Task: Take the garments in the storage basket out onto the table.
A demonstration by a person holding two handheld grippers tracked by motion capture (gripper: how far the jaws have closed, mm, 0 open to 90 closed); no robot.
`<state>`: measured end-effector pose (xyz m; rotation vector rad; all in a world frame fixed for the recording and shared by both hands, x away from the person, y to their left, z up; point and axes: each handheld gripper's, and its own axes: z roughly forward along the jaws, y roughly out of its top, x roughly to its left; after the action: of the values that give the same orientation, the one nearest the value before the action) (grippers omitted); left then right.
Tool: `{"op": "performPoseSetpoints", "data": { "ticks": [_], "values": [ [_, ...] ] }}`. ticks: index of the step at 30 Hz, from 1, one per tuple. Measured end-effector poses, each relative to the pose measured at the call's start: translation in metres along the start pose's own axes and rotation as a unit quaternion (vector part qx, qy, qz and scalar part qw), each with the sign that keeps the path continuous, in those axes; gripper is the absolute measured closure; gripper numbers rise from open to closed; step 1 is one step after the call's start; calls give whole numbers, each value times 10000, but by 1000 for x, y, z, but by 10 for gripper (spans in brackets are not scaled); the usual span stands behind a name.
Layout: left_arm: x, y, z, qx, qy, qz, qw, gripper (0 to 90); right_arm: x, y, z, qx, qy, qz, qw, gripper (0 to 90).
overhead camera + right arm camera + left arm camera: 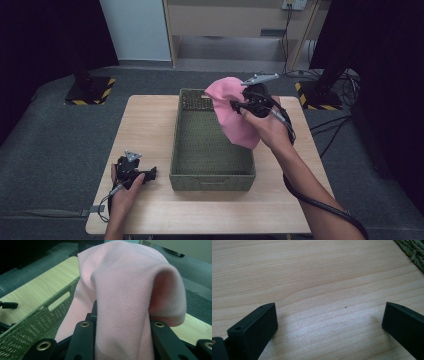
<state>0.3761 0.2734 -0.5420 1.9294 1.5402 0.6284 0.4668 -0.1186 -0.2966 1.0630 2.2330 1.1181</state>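
The pink cloth (232, 112) looks light and totally floppy, so it's probably best pinched at a bunched fold, since a flat single layer would likely slip out. It's a soft ribbed knit, plain pink, draped in loose folds. It's held up over the far right corner of the woven green basket (212, 181) by the right gripper (239, 106), jaws closed on a fold. The left gripper (149, 173) is rested on the table (150, 125) with jaws spread wide, nothing held.

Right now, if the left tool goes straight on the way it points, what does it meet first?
Probably the basket. The left tool rests on the table, open, and points toward the basket's near left wall. Bare wood lies between them, so nothing else seems to stand in the way, though depth is unclear.
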Motion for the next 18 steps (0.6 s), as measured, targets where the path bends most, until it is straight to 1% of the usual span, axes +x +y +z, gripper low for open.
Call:
{"op": "performPoseSetpoints", "data": {
  "ticks": [11, 18],
  "values": [
    [0, 0, 0, 1, 0, 0, 10000, 0, -9, -2, -10, -36, -58, 46, 10000, 690],
    [0, 0, 0, -1, 1, 0, 10000, 0, -17, -6, -17, -7, -156, 65, 9999, 690]
  ]
}}
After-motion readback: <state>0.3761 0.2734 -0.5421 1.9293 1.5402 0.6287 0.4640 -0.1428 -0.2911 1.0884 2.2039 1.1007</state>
